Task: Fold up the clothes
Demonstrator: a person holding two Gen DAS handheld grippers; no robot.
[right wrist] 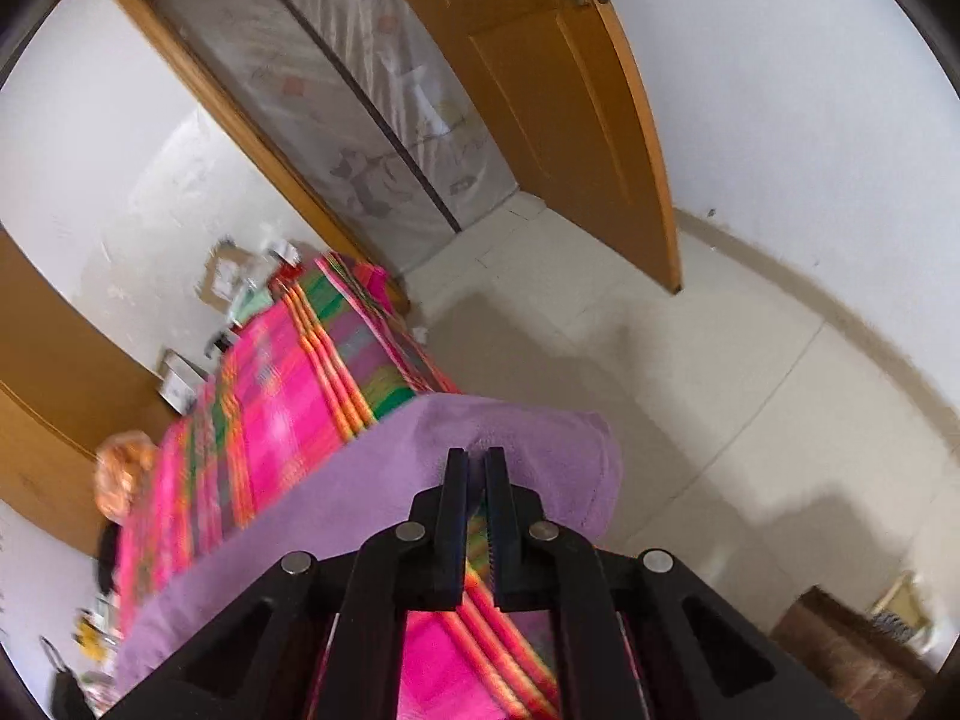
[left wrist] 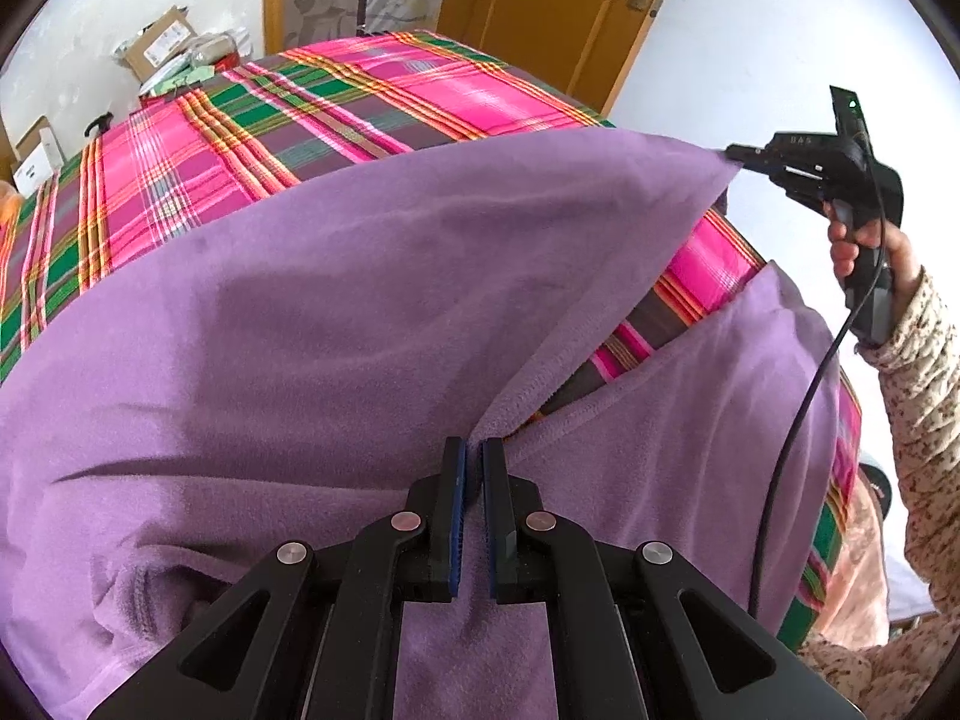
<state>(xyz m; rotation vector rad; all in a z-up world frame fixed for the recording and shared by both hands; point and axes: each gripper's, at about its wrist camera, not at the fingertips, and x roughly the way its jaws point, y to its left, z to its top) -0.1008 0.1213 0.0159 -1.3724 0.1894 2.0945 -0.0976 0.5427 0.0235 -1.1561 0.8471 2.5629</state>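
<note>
Room first: white walls (right wrist: pixel 810 90) all round, a pale tiled floor (right wrist: pixel 690 372) on the right of the right wrist view, and an orange-brown wooden door (right wrist: pixel 576 108) standing open at the top, with a plastic-covered doorway (right wrist: pixel 360 96) beside it. The work surface fills the upper middle of the left wrist view, covered in a loud pink, green and orange plaid cloth (left wrist: pixel 372 96). Cardboard boxes (left wrist: pixel 162 42) are piled in the upper left corner. The purple fleece garment (left wrist: pixel 300 312) is draped across the near part of that cloth, taking up most of the frame. The left tongs (left wrist: pixel 474 450) are pinched narrow on a fold of it at bottom centre, and the right tongs (right wrist: pixel 477 459) are clamped on a lifted corner.
</note>
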